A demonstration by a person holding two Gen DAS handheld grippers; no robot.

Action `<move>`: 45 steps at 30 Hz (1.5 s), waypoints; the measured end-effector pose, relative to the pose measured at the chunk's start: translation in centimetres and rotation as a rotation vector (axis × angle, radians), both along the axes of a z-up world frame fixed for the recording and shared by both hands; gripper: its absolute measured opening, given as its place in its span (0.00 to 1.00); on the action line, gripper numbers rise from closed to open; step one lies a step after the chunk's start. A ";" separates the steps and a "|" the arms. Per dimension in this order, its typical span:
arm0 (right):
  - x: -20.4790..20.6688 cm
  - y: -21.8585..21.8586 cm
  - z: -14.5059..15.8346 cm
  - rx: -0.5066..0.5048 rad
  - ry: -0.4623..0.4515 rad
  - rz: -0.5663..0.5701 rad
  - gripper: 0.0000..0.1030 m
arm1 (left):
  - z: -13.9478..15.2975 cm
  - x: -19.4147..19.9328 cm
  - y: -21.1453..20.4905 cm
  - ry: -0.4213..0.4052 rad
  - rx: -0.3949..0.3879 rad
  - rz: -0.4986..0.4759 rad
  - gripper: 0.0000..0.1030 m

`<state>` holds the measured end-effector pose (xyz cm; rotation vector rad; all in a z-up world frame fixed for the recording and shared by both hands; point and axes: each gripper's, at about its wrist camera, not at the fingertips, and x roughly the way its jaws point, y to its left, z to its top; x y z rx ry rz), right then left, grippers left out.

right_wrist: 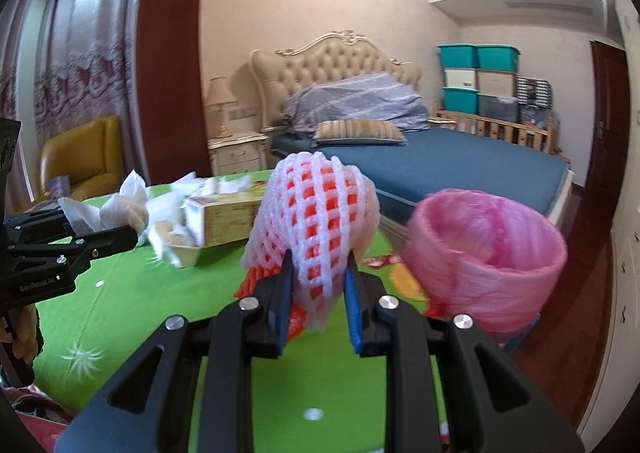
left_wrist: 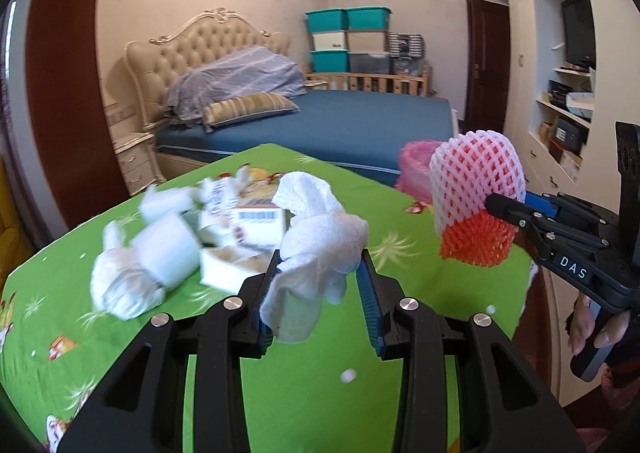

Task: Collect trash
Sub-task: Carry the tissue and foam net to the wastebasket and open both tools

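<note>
Both tools, left tool [left_wrist: 320, 273] and right tool [right_wrist: 318, 273], are black with blue pads and silver screws (white lettering outside).

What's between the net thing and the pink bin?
Nothing: the right wrist view shows only bare green tablecloth between the foam net and the pink bin.

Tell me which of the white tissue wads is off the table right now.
The crumpled tissue clamped in the left gripper, lifted clear above the green cloth. The other white wads lie on the cloth beside the cardboard box.
</note>
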<state>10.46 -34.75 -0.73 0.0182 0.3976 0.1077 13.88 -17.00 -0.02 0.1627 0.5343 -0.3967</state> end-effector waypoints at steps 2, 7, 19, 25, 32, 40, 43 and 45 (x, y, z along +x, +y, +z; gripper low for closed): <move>0.0 -1.3 0.2 0.004 -0.008 -0.028 0.22 | 0.1 0.7 -1.3 0.009 0.003 -0.025 0.34; -0.4 -4.7 0.7 -0.006 -0.034 -0.111 0.22 | 0.5 2.7 -5.3 0.031 0.007 -0.094 0.34; 2.2 -15.8 1.9 0.017 -0.049 -0.296 0.22 | 3.8 10.5 -17.4 0.089 -0.049 -0.281 0.34; 5.2 -19.2 1.8 0.013 -0.028 -0.329 0.23 | 3.4 15.8 -23.0 0.173 -0.071 -0.293 0.35; 8.8 -19.3 1.1 -0.042 -0.002 -0.307 0.32 | 2.8 20.0 -27.1 0.235 -0.105 -0.276 0.41; 8.3 -20.5 -0.4 -0.043 0.008 -0.317 0.73 | 2.7 22.2 -27.0 0.198 -0.116 -0.189 0.84; 6.1 -20.8 0.0 -0.022 -0.020 -0.334 0.79 | 2.6 21.3 -24.7 0.182 -0.113 -0.158 0.87; 4.9 -20.6 0.4 -0.019 -0.026 -0.322 0.79 | 2.2 20.1 -22.3 0.169 -0.110 -0.123 0.87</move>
